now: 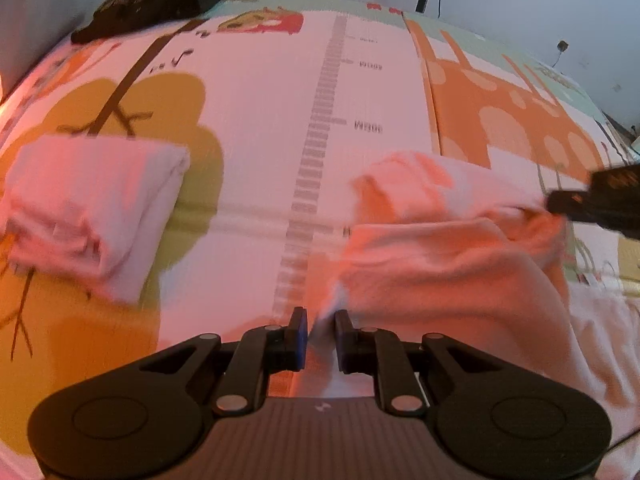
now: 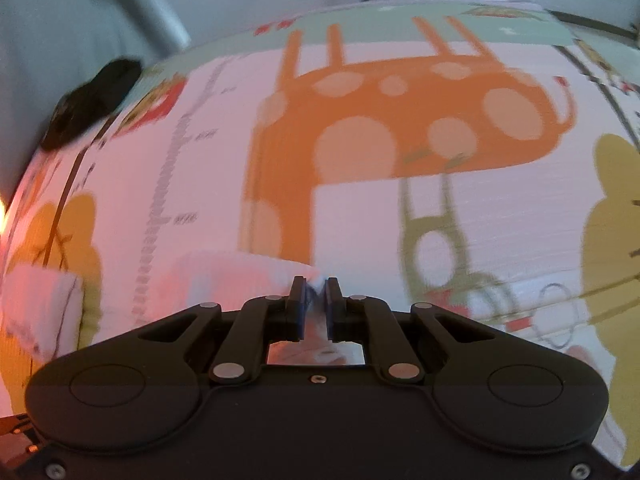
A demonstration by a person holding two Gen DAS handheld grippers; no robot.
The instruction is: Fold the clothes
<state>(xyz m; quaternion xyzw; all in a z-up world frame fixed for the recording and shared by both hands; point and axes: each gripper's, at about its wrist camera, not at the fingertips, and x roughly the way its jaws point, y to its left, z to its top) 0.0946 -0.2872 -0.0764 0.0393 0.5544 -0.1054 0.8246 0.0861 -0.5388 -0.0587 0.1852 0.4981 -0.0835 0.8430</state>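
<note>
A pale pink garment [image 1: 452, 256] lies part-folded on the patterned play mat [image 1: 256, 128], right of centre in the left wrist view. My left gripper [image 1: 321, 322] is shut on its near left edge. My right gripper [image 2: 316, 286] is shut on another edge of the same garment [image 2: 240, 276]; it shows in the left wrist view as a dark shape at the far right [image 1: 600, 200], pinching the cloth. A folded pink garment [image 1: 92, 208] lies on the mat to the left and also shows in the right wrist view [image 2: 40, 304].
A black garment [image 1: 152, 4] lies bunched at the mat's far left corner, also in the right wrist view [image 2: 88, 104]. A white wall with a socket and cables stands behind the mat. The mat [image 2: 400, 120] carries an orange giraffe print.
</note>
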